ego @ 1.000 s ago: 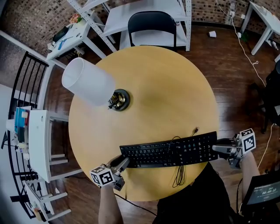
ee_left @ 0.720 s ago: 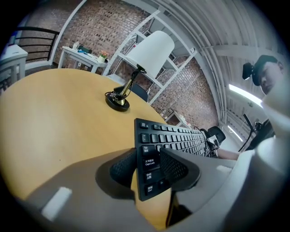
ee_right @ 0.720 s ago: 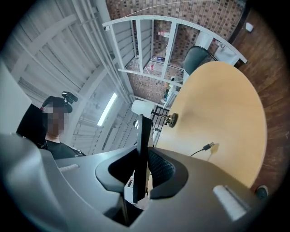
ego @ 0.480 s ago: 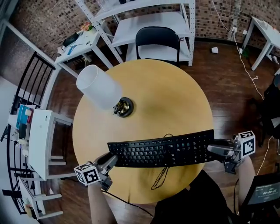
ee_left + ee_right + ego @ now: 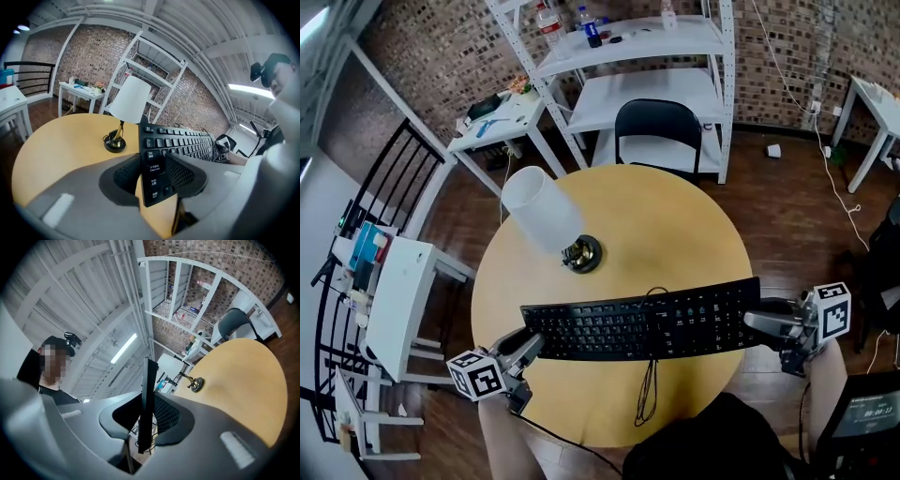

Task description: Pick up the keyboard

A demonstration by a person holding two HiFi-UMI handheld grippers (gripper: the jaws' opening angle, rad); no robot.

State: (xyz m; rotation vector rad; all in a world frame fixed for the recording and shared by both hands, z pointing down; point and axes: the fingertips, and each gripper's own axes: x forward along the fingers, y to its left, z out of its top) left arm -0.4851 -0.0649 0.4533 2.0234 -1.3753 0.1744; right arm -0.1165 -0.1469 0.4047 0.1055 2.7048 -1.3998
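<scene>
Above the table [image 5: 675, 225], left claw [image 5: 532, 343] and right claw [image 5: 754, 321] grip the keyboard [image 5: 647, 324] by its ends.

a round yellow bench [image 5: 684, 239] carries a lamp [image 5: 551, 217] with a white shade, standing near the bench's left edge.

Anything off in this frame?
The keyboard, gripped at each end by the left hand-held gripper and right hand-held gripper, trails its cable in a loose loop over the table; it could snag. A white cup sits on the floor.
</scene>
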